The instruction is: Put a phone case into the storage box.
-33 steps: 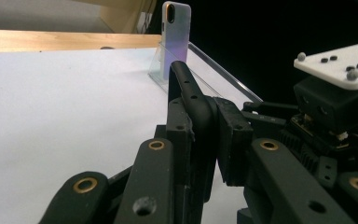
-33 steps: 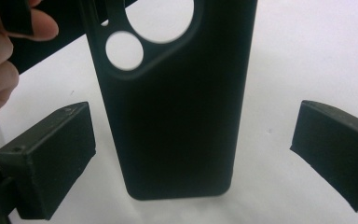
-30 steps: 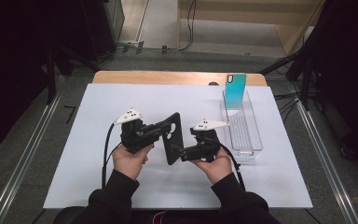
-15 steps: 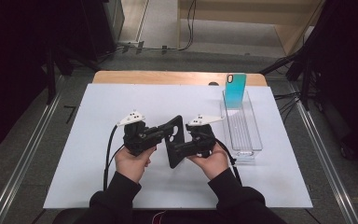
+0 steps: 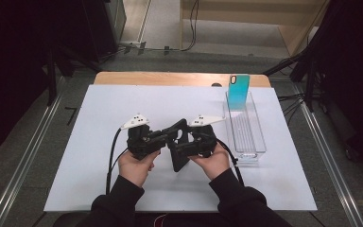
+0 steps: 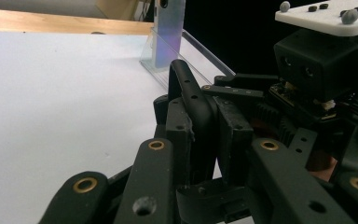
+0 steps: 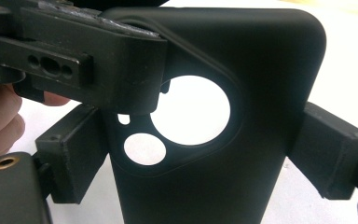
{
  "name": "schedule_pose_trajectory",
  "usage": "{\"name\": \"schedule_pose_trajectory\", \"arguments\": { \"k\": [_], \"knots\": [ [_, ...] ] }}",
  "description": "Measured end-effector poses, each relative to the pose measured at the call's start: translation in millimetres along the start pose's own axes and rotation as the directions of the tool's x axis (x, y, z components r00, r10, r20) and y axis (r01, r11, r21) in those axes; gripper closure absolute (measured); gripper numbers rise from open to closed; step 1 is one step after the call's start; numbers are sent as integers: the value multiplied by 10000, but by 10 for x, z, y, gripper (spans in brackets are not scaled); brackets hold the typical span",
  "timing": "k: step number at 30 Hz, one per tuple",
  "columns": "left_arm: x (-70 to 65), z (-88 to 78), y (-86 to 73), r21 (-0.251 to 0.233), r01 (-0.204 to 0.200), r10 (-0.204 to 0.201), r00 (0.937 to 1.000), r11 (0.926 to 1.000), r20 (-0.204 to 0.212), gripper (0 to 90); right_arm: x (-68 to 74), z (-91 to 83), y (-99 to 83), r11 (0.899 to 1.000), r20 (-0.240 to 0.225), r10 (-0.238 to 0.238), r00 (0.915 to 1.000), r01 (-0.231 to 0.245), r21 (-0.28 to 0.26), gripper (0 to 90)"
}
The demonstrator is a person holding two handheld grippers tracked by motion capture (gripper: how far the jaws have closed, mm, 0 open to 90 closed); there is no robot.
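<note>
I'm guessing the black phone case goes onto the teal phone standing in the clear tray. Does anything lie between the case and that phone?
Nothing visible does. The black phone case, held by both tongs, has bare white table between it and the clear plastic tray, where the teal phone stands upright at the far end.

The black phone case point(image 7: 223, 140) runs off the bottom edge of the right gripper view, and the left tongs point(image 7: 93, 70) cover its upper left corner. From above, both hands point(image 5: 137, 165) hide the handles and the case's lower end. The turquoise phone point(image 5: 238, 92) standing in the clear tray point(image 5: 260, 146) is too small to read.
</note>
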State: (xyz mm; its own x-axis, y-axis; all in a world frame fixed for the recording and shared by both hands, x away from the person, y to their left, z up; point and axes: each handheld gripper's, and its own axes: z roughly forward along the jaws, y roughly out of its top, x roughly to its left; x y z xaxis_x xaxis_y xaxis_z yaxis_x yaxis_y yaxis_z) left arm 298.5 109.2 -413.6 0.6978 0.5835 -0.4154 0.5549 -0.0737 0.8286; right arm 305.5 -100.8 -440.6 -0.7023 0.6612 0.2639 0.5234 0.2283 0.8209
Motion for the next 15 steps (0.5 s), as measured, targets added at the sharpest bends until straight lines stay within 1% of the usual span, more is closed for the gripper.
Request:
{"name": "schedule_pose_trajectory", "arguments": {
  "k": [2, 3, 5, 6, 8, 10, 11, 15],
  "knots": [
    [9, 5, -5, 3, 19, -19, 9999, 10000, 106, 772, -1, -3, 0, 10000, -10, -14, 10000, 14, -17, 110],
    [18, 6, -10, -30, 46, -46, 9998, 10000, 189, 765, 5, -7, 0, 10000, 79, -75, 9999, 74, 16, 113],
    [31, -6, -8, -129, 157, -154, 9995, 9998, 260, 697, 20, -13, 1, 9996, 333, -264, 9991, 263, 35, 116],
    [35, -12, -4, -167, 180, -176, 9996, 9997, 241, 697, 21, -16, 2, 9996, 382, -291, 9988, 290, 41, 117],
    [34, -30, 4, -170, 118, -116, 9999, 9998, 111, 656, 16, -24, 3, 9997, 393, -234, 9990, 235, -23, 118],
    [39, -42, 13, -229, 219, -215, 9996, 9995, 185, 596, 6, -29, 5, 9997, 441, -225, 9988, 226, -18, 119],
    [36, -51, 18, -265, 258, -254, 9996, 9993, 151, 574, 2, -31, 3, 9998, 462, -217, 9987, 217, 20, 119],
    [32, -83, 44, -297, 202, -198, 9997, 9994, 165, 497, -19, -29, -10, 9998, 501, -187, 9986, 181, 119, 119]
  ]
}}
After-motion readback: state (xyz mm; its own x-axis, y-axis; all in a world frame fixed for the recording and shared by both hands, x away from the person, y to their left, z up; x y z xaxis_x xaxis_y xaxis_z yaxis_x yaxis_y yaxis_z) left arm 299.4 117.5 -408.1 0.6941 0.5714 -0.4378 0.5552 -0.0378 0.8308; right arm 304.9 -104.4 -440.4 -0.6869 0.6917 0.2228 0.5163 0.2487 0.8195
